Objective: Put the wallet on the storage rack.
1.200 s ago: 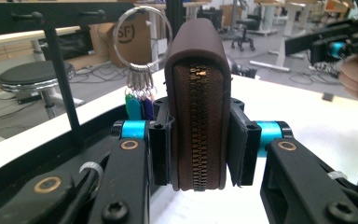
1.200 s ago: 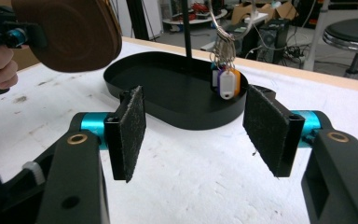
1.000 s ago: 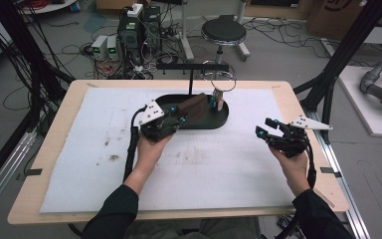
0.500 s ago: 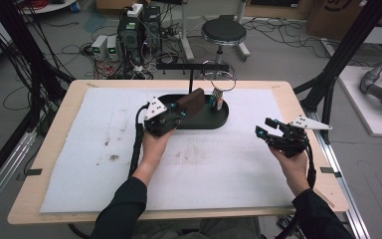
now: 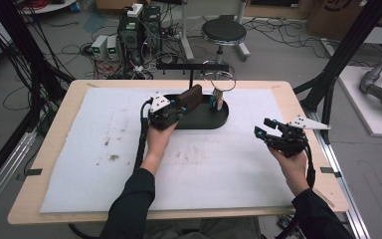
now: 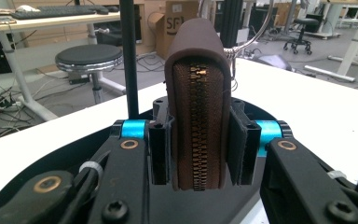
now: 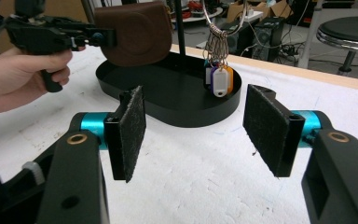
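While carried lower toward the tray [image 5: 199, 122] on the tabletop [image 5: 79, 164], brown pouch [image 6: 198, 93] pinched zipper-up in left gripper [image 5: 168, 113] fingers, just above the tray's left end; likely near set-down. Right gripper [image 7: 196, 126] idle, fingers spread, nothing between.

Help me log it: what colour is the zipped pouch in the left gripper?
Brown pouch, clearest in the left gripper view.
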`<state>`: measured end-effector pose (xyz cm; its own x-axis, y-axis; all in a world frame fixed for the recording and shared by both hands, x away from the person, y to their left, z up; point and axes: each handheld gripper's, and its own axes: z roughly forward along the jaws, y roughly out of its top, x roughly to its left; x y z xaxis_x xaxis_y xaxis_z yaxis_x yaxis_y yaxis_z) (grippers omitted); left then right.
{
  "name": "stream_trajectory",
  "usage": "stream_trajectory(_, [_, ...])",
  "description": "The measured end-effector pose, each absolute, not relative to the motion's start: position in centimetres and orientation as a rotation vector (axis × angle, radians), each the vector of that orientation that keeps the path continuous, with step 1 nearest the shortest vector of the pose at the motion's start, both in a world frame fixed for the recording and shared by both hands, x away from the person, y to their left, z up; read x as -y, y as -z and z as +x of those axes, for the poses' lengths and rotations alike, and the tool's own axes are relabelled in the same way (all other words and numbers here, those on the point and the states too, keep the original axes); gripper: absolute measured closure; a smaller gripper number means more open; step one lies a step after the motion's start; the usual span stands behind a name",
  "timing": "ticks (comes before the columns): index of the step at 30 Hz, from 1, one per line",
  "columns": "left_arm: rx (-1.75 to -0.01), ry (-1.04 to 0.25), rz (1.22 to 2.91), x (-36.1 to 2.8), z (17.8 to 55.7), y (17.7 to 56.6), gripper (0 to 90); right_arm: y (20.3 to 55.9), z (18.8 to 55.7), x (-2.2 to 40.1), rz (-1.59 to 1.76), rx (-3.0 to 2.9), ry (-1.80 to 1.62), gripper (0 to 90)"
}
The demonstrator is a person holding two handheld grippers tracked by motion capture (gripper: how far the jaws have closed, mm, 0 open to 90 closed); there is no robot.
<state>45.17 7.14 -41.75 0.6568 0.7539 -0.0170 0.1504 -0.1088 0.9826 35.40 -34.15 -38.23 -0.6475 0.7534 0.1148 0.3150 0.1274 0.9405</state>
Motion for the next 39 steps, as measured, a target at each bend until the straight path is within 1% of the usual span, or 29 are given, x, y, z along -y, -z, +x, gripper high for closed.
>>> stream_trajectory(6, [-0.798,-0.571,1.650,-7.0,45.8,42.9,66.0,38.3,35.5,34.1,1.029,-2.024,-1.530,40.2])
stream_trajectory(18, [-0.871,-0.550,1.672,-7.0,46.6,44.6,65.8,38.3,35.5,33.9,1.026,-2.039,-1.524,41.0])
stream_trajectory(30, [-0.866,-0.599,1.710,-6.4,46.5,44.6,64.7,38.4,35.4,33.6,1.008,-2.051,-1.512,41.2])
stream_trajectory(39, [-0.888,-0.591,1.733,-6.6,46.4,44.5,63.4,38.4,35.4,33.6,1.007,-2.055,-1.509,41.2])
